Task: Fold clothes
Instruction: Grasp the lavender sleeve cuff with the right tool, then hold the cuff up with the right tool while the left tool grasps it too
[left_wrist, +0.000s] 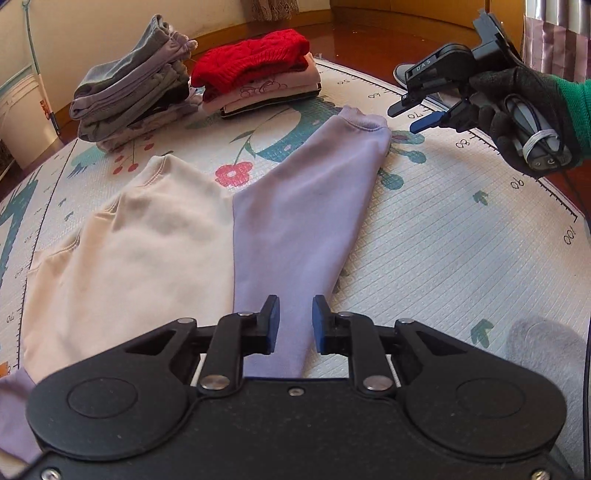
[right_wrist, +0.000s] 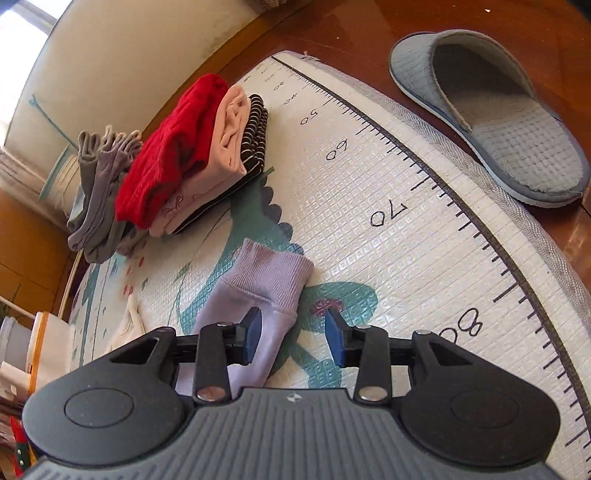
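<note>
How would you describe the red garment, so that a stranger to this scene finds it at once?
Start from the printed play mat with the ruler scale along its edge. At its far end stand two piles of folded clothes side by side. The red knitted sweater lies on top of the pile nearer the ruler edge; the grey pile beside it has nothing bright.
</note>
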